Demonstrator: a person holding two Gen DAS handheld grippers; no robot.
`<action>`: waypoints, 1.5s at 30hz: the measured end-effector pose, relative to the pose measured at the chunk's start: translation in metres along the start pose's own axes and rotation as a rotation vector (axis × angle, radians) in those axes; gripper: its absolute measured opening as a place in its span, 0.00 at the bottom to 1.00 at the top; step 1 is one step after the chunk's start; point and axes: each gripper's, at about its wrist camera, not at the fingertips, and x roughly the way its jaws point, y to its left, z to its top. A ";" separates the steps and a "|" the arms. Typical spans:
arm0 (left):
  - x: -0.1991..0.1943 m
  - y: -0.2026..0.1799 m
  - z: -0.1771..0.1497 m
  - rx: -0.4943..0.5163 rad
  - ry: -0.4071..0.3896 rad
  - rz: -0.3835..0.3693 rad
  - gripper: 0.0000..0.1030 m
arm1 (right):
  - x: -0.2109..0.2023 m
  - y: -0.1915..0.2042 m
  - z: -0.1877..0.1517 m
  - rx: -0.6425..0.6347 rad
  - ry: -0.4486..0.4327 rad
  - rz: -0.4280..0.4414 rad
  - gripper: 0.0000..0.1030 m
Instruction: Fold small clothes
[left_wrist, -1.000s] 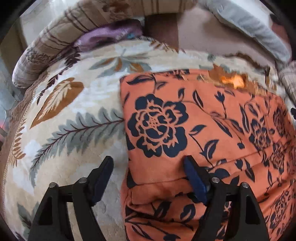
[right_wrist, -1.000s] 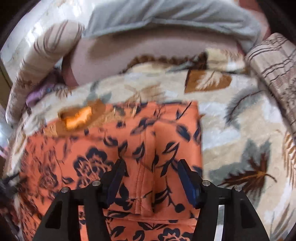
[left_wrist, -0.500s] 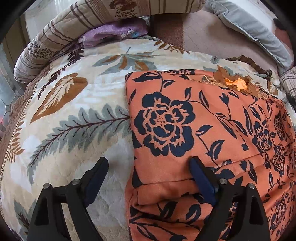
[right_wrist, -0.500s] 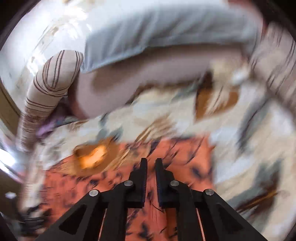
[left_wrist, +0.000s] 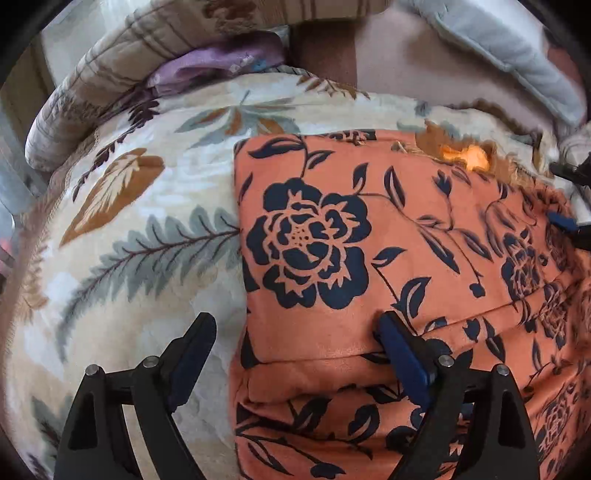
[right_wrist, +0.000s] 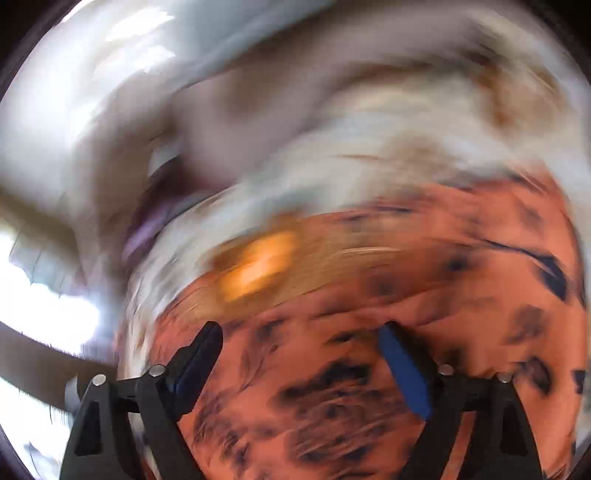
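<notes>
On the bed: a leaf-print blanket (left_wrist: 122, 266) is spread, and the folded orange garment (left_wrist: 388, 266) lies flat on it.
Risk, fold: the top layer could be dragged askew if a pad catches the hem while the right-hand view is smeared with motion.
Risk, blanket: it may be pinched with the cloth.
Left tool (left_wrist: 295, 343): jaws wide apart, straddling the garment's left edge, nothing clamped.
Right tool (right_wrist: 301, 354): jaws opening over the garment, nothing gripped.
</notes>
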 end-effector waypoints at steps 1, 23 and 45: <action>-0.001 0.002 -0.002 -0.008 -0.002 -0.005 0.88 | -0.014 0.000 -0.002 0.021 -0.049 0.010 0.83; -0.151 0.066 -0.109 -0.225 -0.117 -0.116 0.88 | -0.140 -0.001 -0.107 -0.190 -0.047 0.024 0.82; -0.162 0.079 -0.255 -0.337 0.116 -0.223 0.88 | -0.299 -0.126 -0.248 -0.084 0.163 -0.145 0.82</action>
